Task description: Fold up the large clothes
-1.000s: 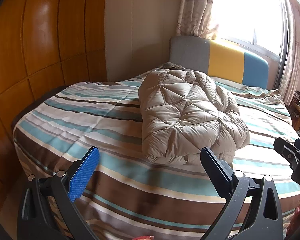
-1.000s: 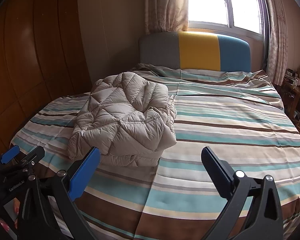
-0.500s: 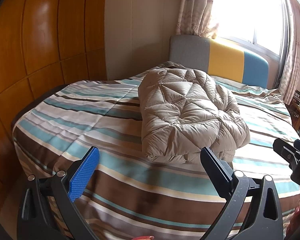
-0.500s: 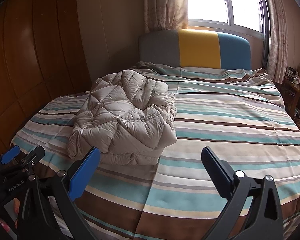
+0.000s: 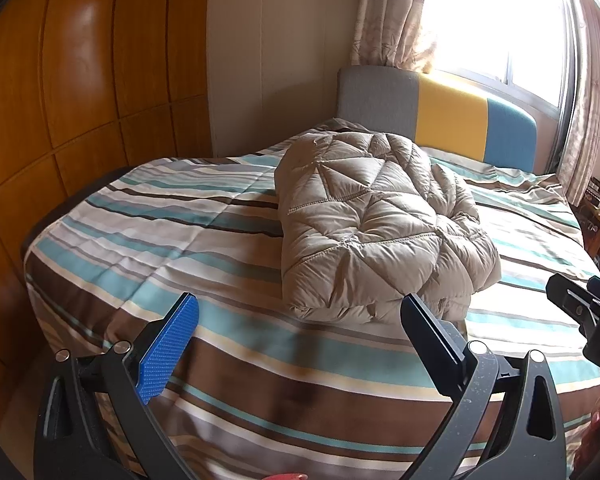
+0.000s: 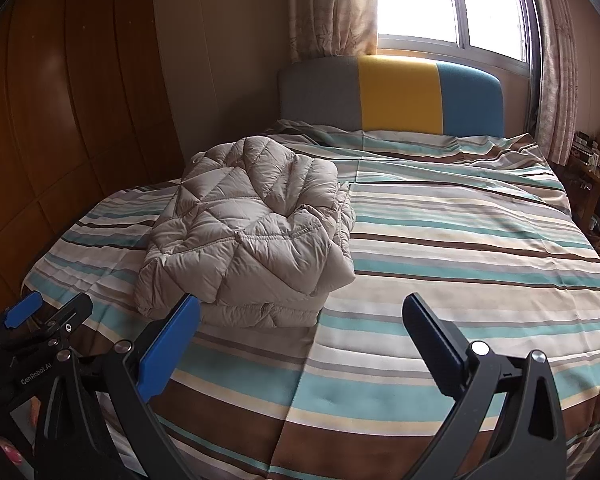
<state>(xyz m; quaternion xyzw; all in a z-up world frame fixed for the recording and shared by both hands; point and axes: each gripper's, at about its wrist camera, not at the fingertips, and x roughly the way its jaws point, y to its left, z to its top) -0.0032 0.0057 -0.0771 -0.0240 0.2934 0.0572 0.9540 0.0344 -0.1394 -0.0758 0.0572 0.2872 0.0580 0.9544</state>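
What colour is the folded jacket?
Beige, diamond-quilted jacket; the right wrist view shows it best.

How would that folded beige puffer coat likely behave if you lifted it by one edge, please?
The puffer coat looks puffy and quilted, so probably light for its bulk. Its stacked layers would likely flop open. The shiny fabric may slip on the striped bedspread.

Both fisheye views look from the foot of the bed point(image 5: 228, 216) toward the headboard point(image 5: 452, 120) and window point(image 6: 452, 0), each from behind its own claw, held above the mattress edge. The left wrist view frames the left claw point(image 5: 300, 344) along the lower edge, the folded quilted jacket point(image 5: 380, 224) centre, and the right claw point(image 5: 584, 312) at the right edge. The right wrist view sits further right: jacket point(image 6: 248, 236) left of centre, left claw point(image 6: 48, 316) lower left. Both share jacket, striped cover, headboard, wooden wardrobe point(image 5: 80, 80).
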